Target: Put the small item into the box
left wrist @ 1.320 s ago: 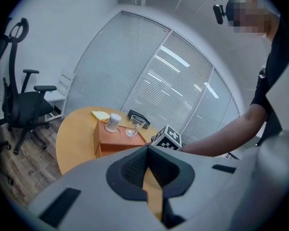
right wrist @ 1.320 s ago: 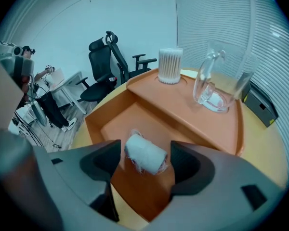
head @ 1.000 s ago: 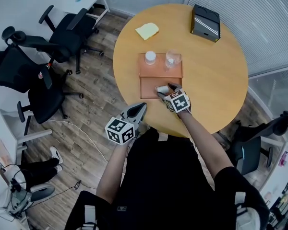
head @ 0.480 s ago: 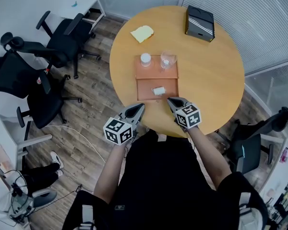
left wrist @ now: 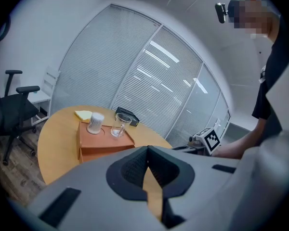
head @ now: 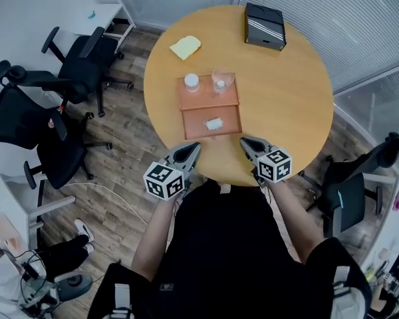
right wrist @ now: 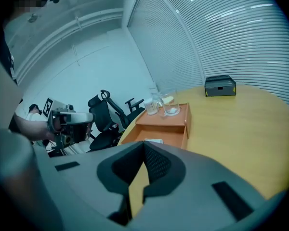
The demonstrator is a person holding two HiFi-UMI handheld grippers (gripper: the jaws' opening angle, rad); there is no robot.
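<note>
The orange-brown box (head: pixel 211 103) stands in the middle of the round table (head: pixel 286 105). A small white item (head: pixel 213 123) lies in its open front compartment, also seen as a pale strip (right wrist: pixel 153 141) in the right gripper view. My right gripper (head: pixel 247 142) hangs at the table's near edge, shut and empty, a short way back from the box. My left gripper (head: pixel 191 149) is shut and empty too, off the near-left edge. In the left gripper view the box (left wrist: pixel 103 139) hides the item behind its front wall.
A white capped jar (head: pixel 191 81) and a clear glass (head: pixel 221 80) stand on the box's rear part. A yellow pad (head: pixel 185 46) and a black case (head: pixel 265 26) lie at the far side of the table. Office chairs (head: pixel 73 72) stand at the left.
My right gripper let go of the small item in the box's front compartment, drew back to the table's near edge and shut. The left gripper stayed where it was.
</note>
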